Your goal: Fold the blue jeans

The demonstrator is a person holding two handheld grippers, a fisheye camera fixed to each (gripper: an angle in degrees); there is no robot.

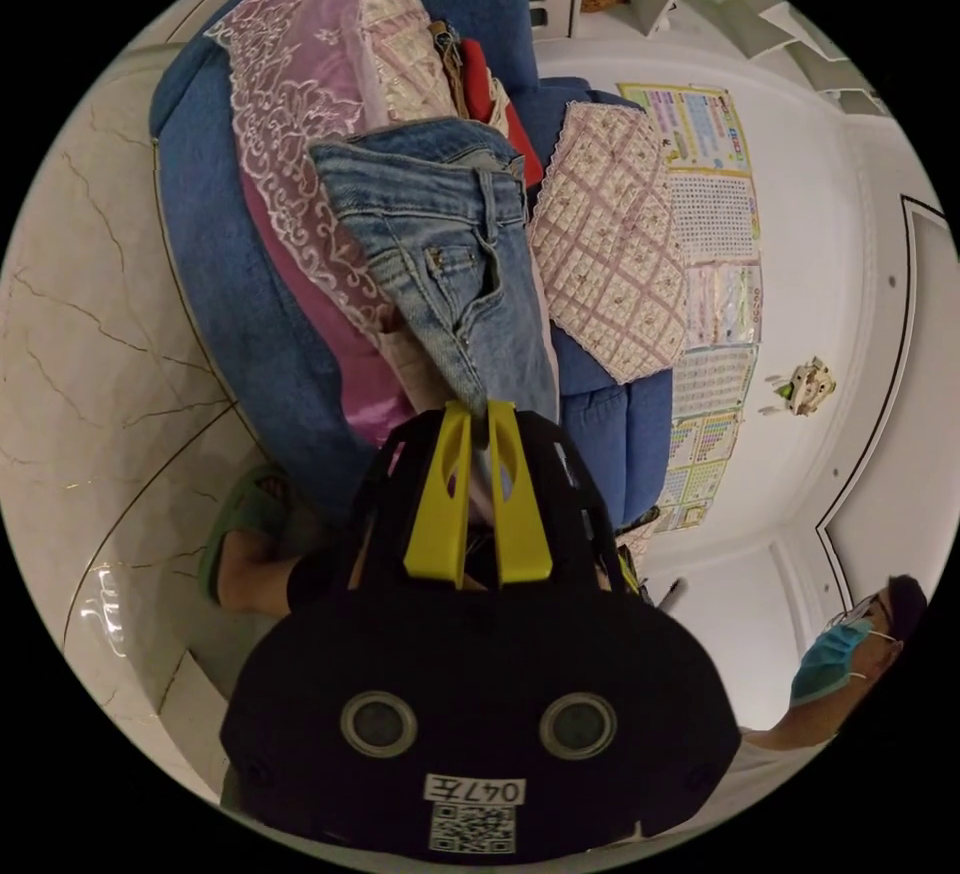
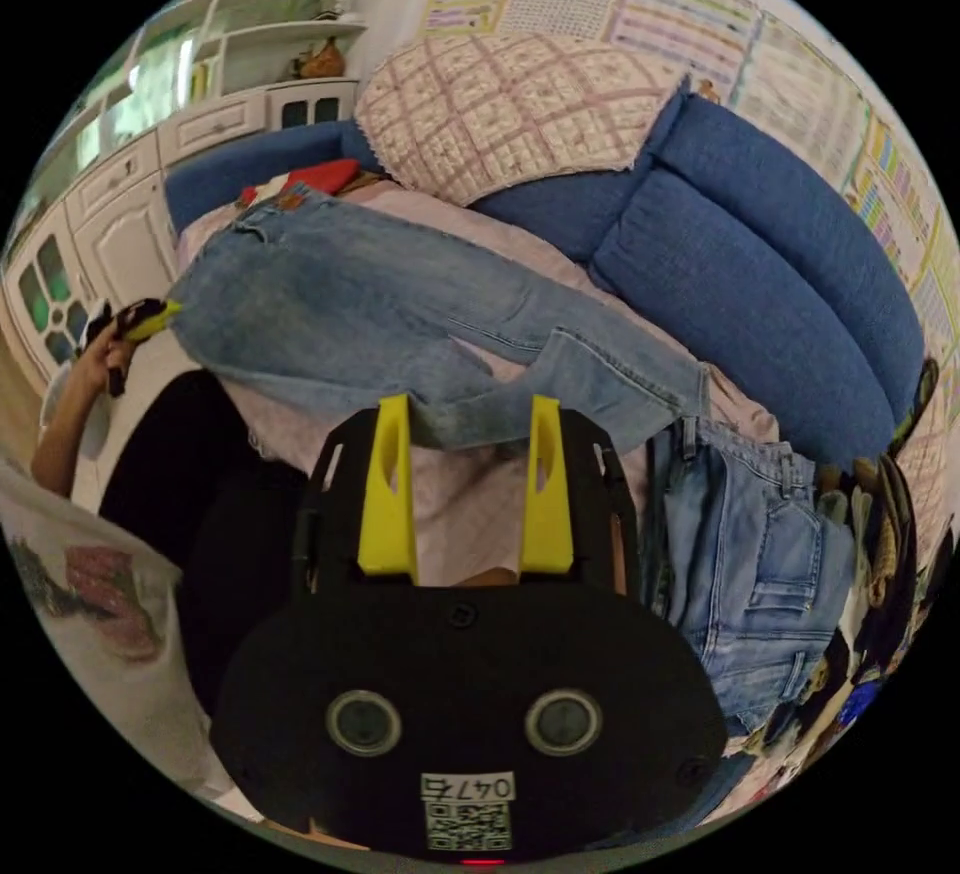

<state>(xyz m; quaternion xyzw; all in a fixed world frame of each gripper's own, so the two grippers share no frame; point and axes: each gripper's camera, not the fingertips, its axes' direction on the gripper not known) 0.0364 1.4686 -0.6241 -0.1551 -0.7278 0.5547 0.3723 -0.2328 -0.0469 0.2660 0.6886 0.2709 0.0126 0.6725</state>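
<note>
There, the faded, soft blue jeans lie stretched across the pink cover on the blue sofa, legs bent. The left gripper has its yellow jaws pinched tight on the denim's waist end. The right gripper hovers with jaws spread, just over a leg edge.

jeans: 2 | grippers: 2 | checked covers: 1 | sofas: 1
</note>
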